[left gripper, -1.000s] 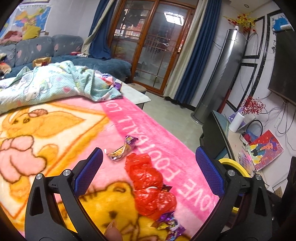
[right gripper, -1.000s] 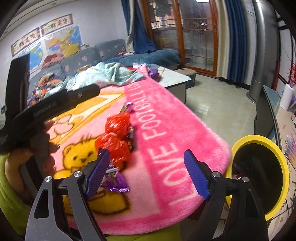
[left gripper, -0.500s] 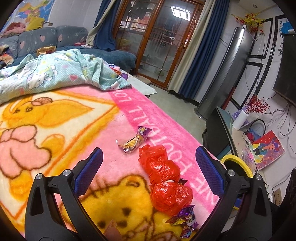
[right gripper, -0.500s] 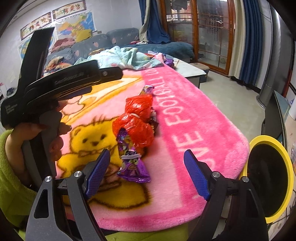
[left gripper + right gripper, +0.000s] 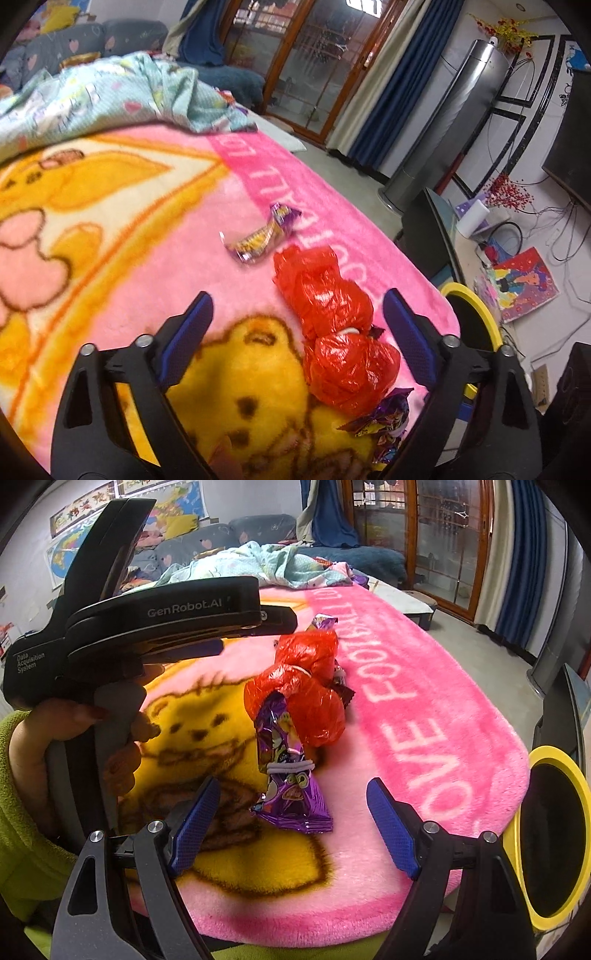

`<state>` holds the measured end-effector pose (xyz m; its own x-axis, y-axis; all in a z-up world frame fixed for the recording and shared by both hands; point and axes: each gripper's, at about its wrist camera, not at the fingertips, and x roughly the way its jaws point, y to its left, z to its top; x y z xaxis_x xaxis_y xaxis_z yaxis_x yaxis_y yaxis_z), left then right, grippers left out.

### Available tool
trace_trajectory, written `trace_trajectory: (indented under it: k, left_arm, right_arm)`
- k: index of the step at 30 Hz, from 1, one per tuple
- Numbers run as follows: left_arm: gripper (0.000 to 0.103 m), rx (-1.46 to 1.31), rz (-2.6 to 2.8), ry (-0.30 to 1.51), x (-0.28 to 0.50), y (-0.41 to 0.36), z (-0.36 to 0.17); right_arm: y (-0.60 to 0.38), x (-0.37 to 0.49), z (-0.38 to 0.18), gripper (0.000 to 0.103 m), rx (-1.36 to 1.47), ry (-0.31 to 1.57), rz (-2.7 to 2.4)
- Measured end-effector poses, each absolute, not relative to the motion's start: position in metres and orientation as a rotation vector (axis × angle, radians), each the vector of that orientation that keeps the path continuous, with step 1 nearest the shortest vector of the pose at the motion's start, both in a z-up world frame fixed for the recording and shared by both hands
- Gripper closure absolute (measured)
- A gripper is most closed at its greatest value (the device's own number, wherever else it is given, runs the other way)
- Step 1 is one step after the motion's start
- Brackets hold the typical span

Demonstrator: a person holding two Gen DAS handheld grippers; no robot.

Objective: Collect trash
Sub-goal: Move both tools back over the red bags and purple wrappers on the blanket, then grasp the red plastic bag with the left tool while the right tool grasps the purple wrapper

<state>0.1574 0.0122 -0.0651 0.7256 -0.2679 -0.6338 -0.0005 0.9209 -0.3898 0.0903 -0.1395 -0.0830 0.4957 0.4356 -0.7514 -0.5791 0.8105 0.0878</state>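
A crumpled red plastic bag (image 5: 332, 314) lies on the pink blanket (image 5: 147, 266); it also shows in the right wrist view (image 5: 306, 686). A purple snack wrapper (image 5: 288, 775) lies just in front of it, seen low in the left wrist view (image 5: 384, 424). A yellow-purple wrapper (image 5: 262, 236) lies beyond the bag. My left gripper (image 5: 295, 332) is open above the blanket, the bag near its right finger. My right gripper (image 5: 291, 819) is open, the purple wrapper between its fingers and a little ahead. A yellow-rimmed bin (image 5: 554, 834) stands off the blanket's edge.
A light blue quilt (image 5: 103, 88) is bunched at the far end of the blanket. The left gripper's body (image 5: 147, 627) and the hand holding it fill the left of the right wrist view. A dark screen (image 5: 428, 229) stands beside the bin.
Both grippers have moved forward toward the trash. The red bag and purple wrapper now sit closer and larger in both views. Both stay open.
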Motion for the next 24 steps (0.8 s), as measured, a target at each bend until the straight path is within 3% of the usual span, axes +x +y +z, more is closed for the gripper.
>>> trace_trajectory:
  k: [4, 13, 20, 24]
  left_arm:
    - [0.038, -0.422, -0.196, 0.786, 0.161, 0.011, -0.074]
    - [0.050, -0.498, -0.268, 0.836, 0.165, 0.007, -0.086]
    - [0.061, -0.544, -0.293, 0.891, 0.169, 0.006, -0.098]
    - [0.075, -0.566, -0.315, 0.897, 0.169, 0.008, -0.097]
  right_arm:
    - [-0.137, 0.095, -0.094, 0.035, -0.184, 0.890, 0.634]
    - [-0.141, 0.099, -0.102, 0.055, -0.162, 0.906, 0.630]
    - [-0.144, 0.100, -0.101, 0.059, -0.169, 0.902, 0.634]
    - [-0.145, 0.098, -0.100, 0.060, -0.165, 0.906, 0.637]
